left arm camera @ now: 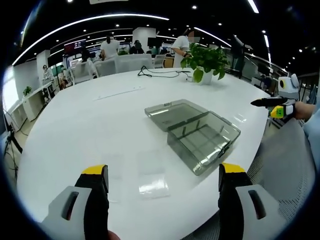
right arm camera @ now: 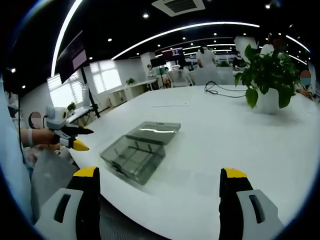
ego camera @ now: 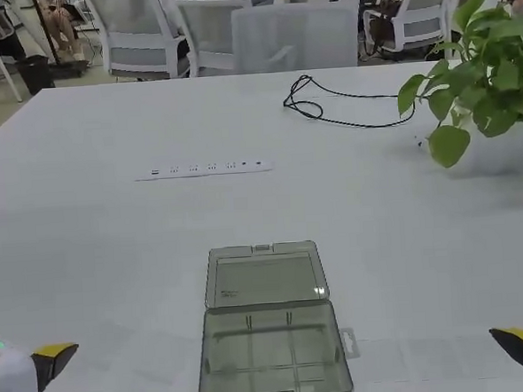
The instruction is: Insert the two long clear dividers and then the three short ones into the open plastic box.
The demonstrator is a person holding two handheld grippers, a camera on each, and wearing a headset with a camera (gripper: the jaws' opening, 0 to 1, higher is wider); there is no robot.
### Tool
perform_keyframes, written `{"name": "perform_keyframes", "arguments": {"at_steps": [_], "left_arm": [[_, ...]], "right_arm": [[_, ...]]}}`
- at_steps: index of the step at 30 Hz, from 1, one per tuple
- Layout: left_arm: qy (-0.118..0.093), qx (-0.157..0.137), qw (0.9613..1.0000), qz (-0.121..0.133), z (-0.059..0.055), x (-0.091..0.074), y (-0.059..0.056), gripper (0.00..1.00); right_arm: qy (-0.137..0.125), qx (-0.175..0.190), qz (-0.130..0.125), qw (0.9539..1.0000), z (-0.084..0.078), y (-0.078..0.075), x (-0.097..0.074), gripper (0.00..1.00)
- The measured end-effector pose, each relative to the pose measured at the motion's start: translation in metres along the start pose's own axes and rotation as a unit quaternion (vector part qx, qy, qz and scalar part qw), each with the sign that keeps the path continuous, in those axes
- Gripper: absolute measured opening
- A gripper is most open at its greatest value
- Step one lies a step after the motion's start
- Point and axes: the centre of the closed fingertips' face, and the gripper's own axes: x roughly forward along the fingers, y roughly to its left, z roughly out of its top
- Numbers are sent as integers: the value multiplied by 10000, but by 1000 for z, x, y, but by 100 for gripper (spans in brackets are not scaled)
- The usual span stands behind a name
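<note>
Both tongs hang wide open and empty at the near table [ego camera: 113,241] edge. The left gripper [left arm camera: 163,169] faces faint clear dividers [left arm camera: 152,179] lying flat, with the right gripper [right arm camera: 160,172] well apart on the far side. Between them sits the open plastic box [ego camera: 273,360], lid [ego camera: 265,276] folded back. This looks like the first step: 1 long divider needs pinching by its edge, then standing in the box.

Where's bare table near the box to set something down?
Free: the wide stretch between the box and the power strip, and the table left of the strip. Crowded: clear dividers lie flat close beside the box, hard to see; plant and cable take the far right.
</note>
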Motion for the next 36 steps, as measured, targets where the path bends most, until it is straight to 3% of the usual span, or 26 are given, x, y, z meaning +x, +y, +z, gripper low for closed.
{"name": "perform_keyframes", "arguments": {"at_steps": [3, 4, 14, 17, 25, 36], "left_arm": [[273, -43, 9995, -170, -6, 3, -2, 85], [277, -49, 9995, -149, -5, 5, 0, 83], [1060, -6, 9938, -326, -26, 24, 7, 71], [1170, -32, 9925, -354, -28, 28, 9, 64], [1583, -110, 9865, -406, -41, 38, 10, 58], [1790, -272, 9832, -234, -52, 48, 19, 46]], "right_arm": [[6, 19, -4, 10000, -1, 0, 0, 100], [9, 41, -4, 10000, -2, 0, -1, 100], [-35, 131, -36, 9999, -2, -2, -5, 100], [-42, 177, -49, 9998, -3, -2, -6, 100], [-33, 245, -79, 9997, -7, -2, -8, 100], [-29, 267, -59, 9996, -7, 0, -8, 100]]}}
